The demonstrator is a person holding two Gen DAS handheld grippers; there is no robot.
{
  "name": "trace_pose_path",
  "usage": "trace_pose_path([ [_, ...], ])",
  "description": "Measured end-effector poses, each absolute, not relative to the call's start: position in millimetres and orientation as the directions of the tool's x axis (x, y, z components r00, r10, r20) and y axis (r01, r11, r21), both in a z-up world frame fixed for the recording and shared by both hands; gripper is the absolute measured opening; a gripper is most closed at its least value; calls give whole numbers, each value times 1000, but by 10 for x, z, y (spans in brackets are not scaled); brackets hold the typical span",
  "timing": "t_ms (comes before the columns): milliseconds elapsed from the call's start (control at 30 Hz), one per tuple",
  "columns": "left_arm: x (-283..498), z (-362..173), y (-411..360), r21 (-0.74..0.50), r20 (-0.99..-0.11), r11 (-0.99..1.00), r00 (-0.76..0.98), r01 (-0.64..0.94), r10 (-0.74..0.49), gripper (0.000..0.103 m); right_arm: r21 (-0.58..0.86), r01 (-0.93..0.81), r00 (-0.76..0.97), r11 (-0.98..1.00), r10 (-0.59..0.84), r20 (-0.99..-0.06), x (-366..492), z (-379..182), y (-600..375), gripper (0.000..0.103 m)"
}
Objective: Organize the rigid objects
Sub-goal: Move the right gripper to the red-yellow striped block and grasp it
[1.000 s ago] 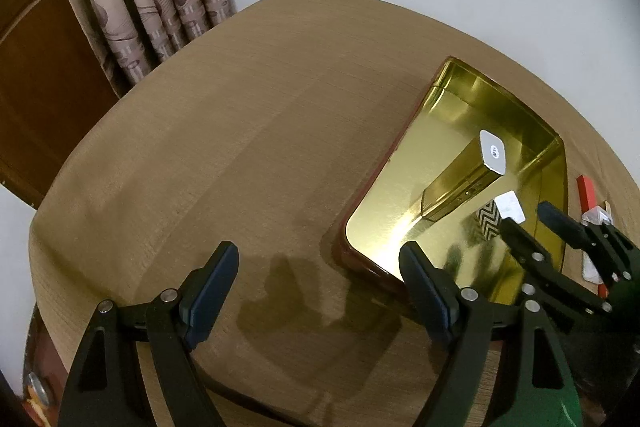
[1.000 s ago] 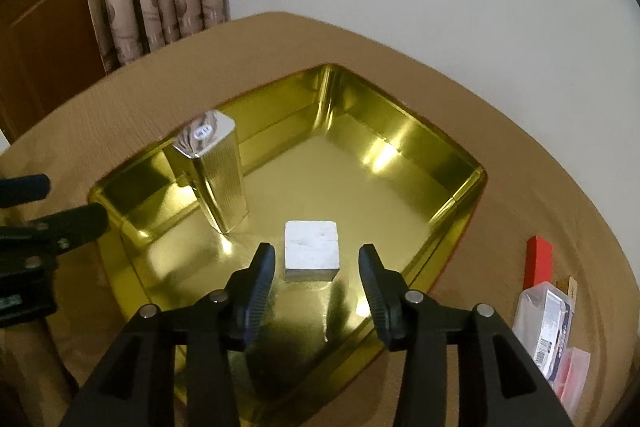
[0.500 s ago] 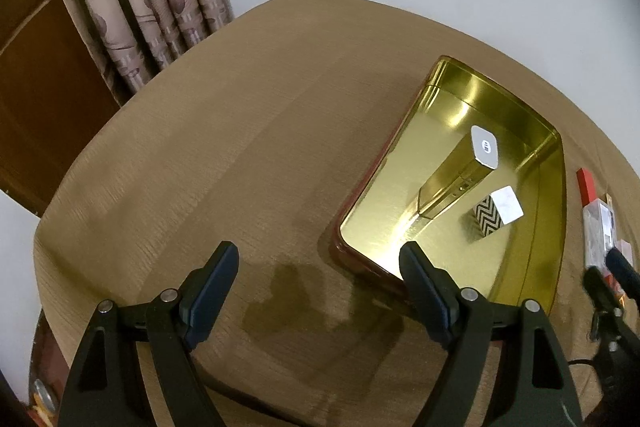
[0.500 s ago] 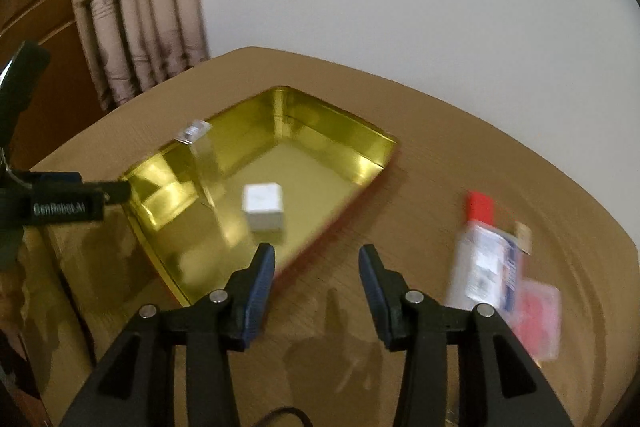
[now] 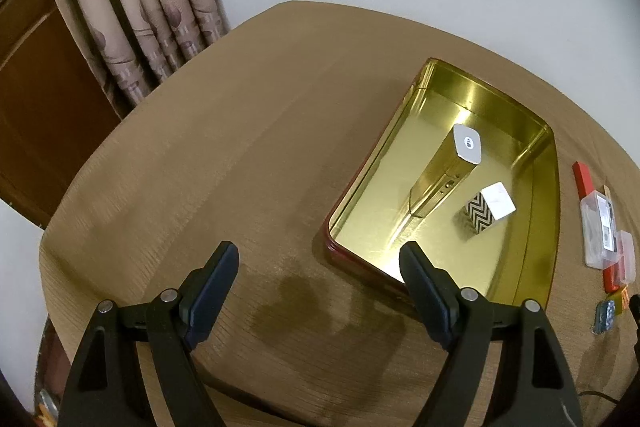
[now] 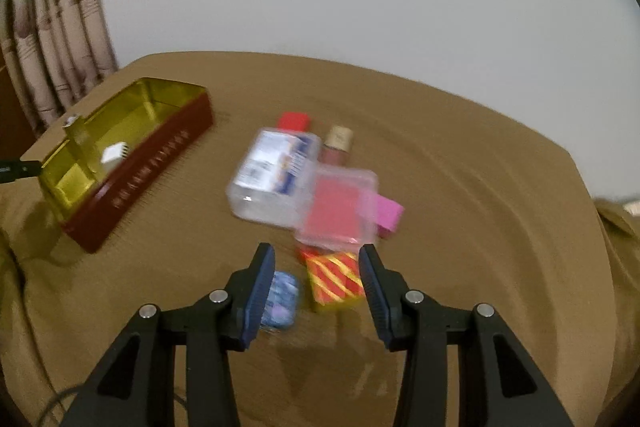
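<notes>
A gold tin with red outer walls sits on the brown-clothed table. In it stand a tall gold box with a white top and a small zigzag-patterned box. My left gripper hangs open and empty above the cloth at the tin's near corner. My right gripper is open and empty over a loose pile. The pile holds a clear bottle with a red cap, a clear plastic case, a pink block, a red-and-yellow striped box and a small blue item.
A small cork-capped bottle lies behind the case. Patterned curtains and a wooden door stand beyond the table's far left edge, with a plain wall behind. A thin cable lies at the near left.
My right gripper swung from over the tin to the right, over the loose pile, and left the left wrist view. The left gripper stayed put. Both grippers stayed open.
</notes>
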State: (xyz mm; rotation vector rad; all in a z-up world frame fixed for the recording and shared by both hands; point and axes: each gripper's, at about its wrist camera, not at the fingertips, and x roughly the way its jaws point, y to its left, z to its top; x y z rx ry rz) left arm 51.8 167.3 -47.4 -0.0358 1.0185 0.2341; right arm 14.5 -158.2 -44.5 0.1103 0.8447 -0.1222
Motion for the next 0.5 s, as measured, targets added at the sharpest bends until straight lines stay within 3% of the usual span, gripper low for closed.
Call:
trace_pose_path([
  [500, 461, -438, 1544, 99, -824, 983, 540, -157, 169, 80, 44, 140, 635, 989, -55, -771, 230, -828, -1697, 45],
])
